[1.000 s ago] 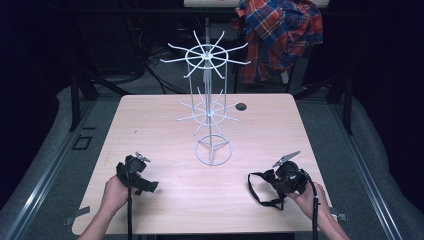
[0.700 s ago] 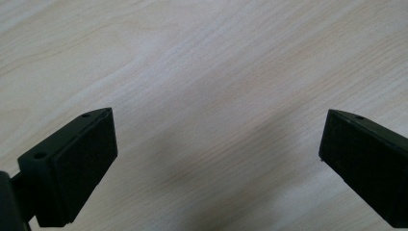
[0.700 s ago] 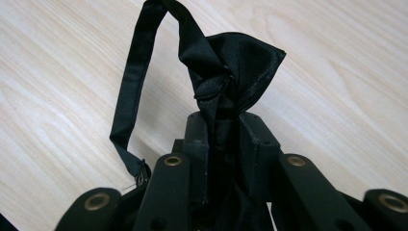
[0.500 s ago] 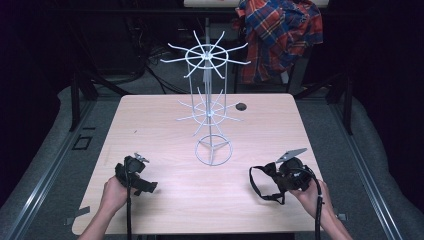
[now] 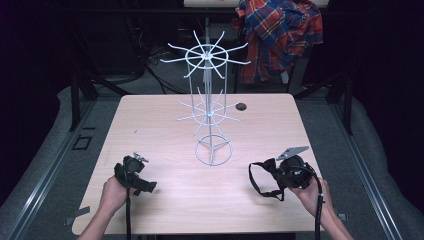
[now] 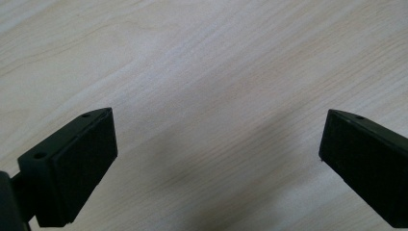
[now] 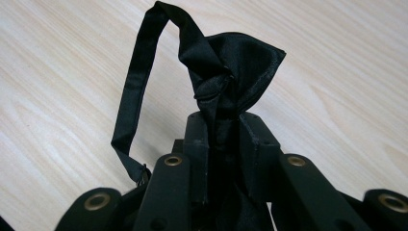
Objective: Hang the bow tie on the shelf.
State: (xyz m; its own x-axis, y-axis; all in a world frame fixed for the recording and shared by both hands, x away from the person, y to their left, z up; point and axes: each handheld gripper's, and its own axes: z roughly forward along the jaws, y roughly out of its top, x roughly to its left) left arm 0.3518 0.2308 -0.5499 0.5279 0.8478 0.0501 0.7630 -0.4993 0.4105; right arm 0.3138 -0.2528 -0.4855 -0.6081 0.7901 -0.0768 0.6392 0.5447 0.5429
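A black bow tie [image 7: 231, 62] with a thin strap loop [image 7: 132, 96] is pinched between the jaws of my right gripper [image 7: 223, 127], which is shut on it. In the high view this gripper [image 5: 278, 172] hovers just over the near right of the table with the bow tie [image 5: 270, 167] hanging off its left side. A white wire display rack [image 5: 207, 100] with radiating hooks stands at the table's middle. My left gripper [image 5: 145, 186] rests at the near left, and its jaws [image 6: 216, 159] stand wide open over bare wood.
The light wooden table [image 5: 150, 125] has a small dark round object [image 5: 241, 106] behind the rack. A plaid shirt [image 5: 280, 35] hangs beyond the far edge. Dark floor and metal rails surround the table.
My right gripper has risen slightly with the bow tie and its strap. The left gripper has stayed where it was.
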